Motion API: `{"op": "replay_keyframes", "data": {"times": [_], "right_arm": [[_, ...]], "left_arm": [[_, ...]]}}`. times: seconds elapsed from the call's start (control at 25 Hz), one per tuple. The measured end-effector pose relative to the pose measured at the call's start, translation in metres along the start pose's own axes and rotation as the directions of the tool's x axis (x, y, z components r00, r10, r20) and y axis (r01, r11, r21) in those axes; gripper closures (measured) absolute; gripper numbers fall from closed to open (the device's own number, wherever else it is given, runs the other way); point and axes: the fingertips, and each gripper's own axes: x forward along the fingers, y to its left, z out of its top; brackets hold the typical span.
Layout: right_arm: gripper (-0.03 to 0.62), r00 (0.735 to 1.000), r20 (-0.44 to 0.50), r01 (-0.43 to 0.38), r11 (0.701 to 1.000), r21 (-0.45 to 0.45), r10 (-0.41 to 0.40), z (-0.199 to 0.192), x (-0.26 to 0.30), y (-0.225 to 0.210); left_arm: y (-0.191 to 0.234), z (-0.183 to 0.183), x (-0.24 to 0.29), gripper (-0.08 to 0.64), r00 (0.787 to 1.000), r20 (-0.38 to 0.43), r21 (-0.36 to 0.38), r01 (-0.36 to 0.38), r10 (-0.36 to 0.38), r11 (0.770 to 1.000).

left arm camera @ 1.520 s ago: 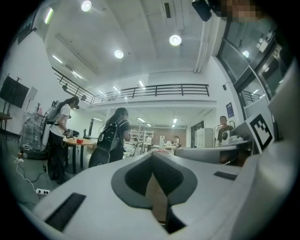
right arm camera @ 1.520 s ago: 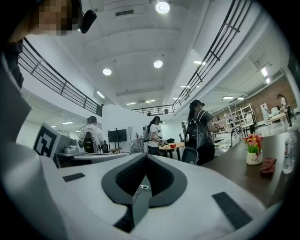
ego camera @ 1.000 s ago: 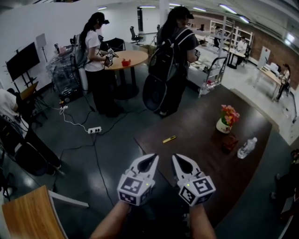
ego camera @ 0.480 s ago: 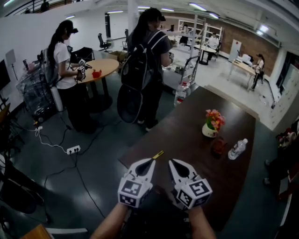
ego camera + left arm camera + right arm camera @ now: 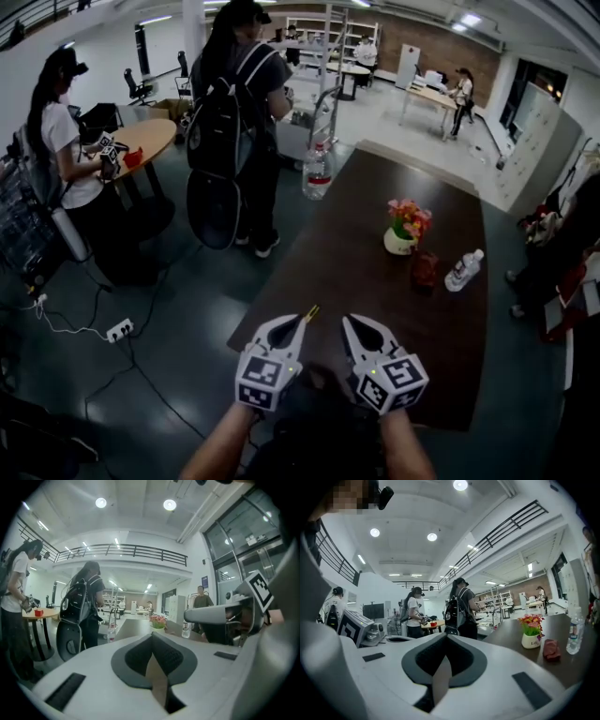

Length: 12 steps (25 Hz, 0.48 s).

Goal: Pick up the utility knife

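In the head view the left gripper (image 5: 300, 322) and the right gripper (image 5: 346, 322) hang side by side over the near end of the dark table (image 5: 375, 281), each with its jaws pressed together and nothing between them. The utility knife (image 5: 310, 313), a thin yellow sliver, lies on the table near the near-left corner, just past the left gripper's tip, which covers part of it. A flower pot (image 5: 401, 239), a red object (image 5: 424, 269) and a water bottle (image 5: 464, 270) stand farther along, well apart from the knife. The risk I see is that the knife sits close to the table's edge, so a closed tip coming in low could nudge it off onto the floor. The jaws need to spread before they go down, and a slim, flat handle may also twist out of an off-centre pinch. The left gripper view shows its own pads meeting at the tip, empty, with the right gripper alongside and the flowers in the distance, but no knife at all. The right gripper view likewise shows closed, empty jaws, and gives a clear look at the pot, the red object and the bottle, again with no knife. Only the head view places the knife, while the gripper views show the closed pads close up.
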Motion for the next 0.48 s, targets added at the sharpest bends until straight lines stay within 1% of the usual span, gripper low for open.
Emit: {"op": "replay_keyframes", "data": {"times": [0.08, 0.2, 0.36, 0.48], "right_arm": [[0.582, 0.999, -0.014, 0.046, 0.999, 0.005, -0.046, -0.004, 0.003, -0.003], [0.581, 0.996, -0.034, 0.088, 0.996, 0.018, -0.088, -0.012, 0.006, -0.010], [0.581, 0.991, -0.073, 0.114, 0.993, 0.023, -0.112, -0.023, 0.010, -0.018], [0.581, 0.989, -0.099, 0.111, 0.994, 0.022, -0.108, -0.027, 0.013, -0.024]], "left_arm": [[0.006, -0.011, 0.005, 0.554, 0.999, -0.028, -0.004, 0.023, -0.023, 1.000], [0.010, -0.024, 0.014, 0.554, 0.997, -0.066, -0.009, 0.048, -0.048, 0.999], [0.012, -0.033, 0.027, 0.554, 0.994, -0.096, -0.007, 0.056, -0.056, 0.998], [0.011, -0.038, 0.037, 0.554, 0.992, -0.120, -0.008, 0.046, -0.047, 0.999]]}}
